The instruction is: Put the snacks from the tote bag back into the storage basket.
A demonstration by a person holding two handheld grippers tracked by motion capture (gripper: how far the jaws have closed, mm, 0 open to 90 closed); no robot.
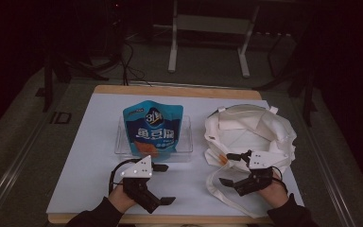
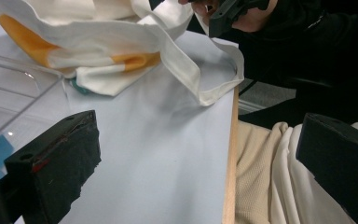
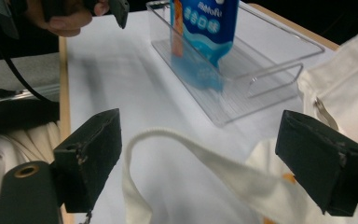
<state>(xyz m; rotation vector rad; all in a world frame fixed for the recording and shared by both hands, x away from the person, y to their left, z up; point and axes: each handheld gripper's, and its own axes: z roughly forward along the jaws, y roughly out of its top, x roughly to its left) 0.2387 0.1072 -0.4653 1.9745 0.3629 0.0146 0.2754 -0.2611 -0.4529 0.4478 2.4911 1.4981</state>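
My left tongs point(image 1: 163, 183) gape over table point(image 1: 85, 156) | right tongs point(image 1: 230, 169) gape astride strap point(image 3: 191, 147) | one bag point(image 1: 264, 130), one pouch point(image 1: 153, 127), one tray point(image 1: 186, 142)

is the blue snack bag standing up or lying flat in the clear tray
Standing up. The blue snack bag rests on its bottom edge inside the clear tray, its printed front facing the person; the right gripper view shows its base on the tray floor.

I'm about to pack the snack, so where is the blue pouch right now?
In the high view the blue pouch stands in the clear tray at the table's middle, left of the white tote bag and just beyond the left gripper.
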